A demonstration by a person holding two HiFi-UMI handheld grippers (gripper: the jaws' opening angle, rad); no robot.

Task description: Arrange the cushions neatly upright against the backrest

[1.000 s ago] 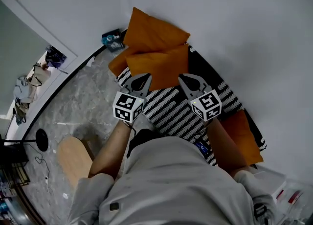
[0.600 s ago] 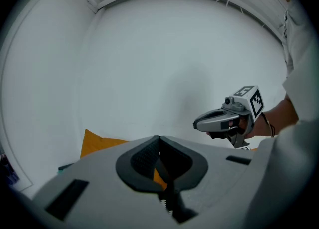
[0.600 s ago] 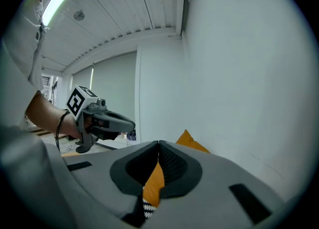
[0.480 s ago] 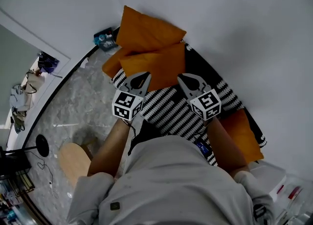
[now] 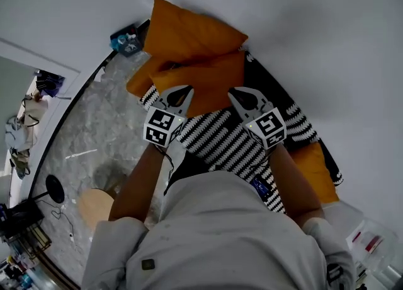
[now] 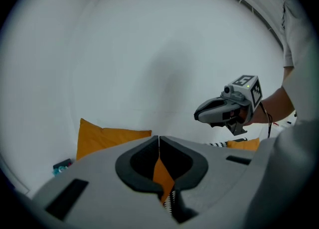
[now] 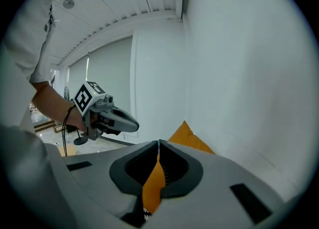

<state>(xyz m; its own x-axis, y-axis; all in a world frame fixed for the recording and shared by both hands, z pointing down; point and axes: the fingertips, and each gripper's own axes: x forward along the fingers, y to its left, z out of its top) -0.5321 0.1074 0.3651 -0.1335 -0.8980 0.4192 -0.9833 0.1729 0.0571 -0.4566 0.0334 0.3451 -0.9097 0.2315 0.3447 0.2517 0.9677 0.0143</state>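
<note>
Rear cushion [image 5: 189, 30] leaning against wall [image 5: 302, 30] at far end of striped cover [image 5: 220, 140]. Front cushion [image 5: 211, 79] slumping low just before it, touching it. Third cushion [image 5: 313, 170] lying at cover's other end, beside person's right arm. Left gripper [image 5: 184, 89] and right gripper [image 5: 233, 92] hanging over front cushion's near edge, both with jaws clenched together, grasping nothing. Marble floor [image 5: 94, 137] showing at left.
</note>
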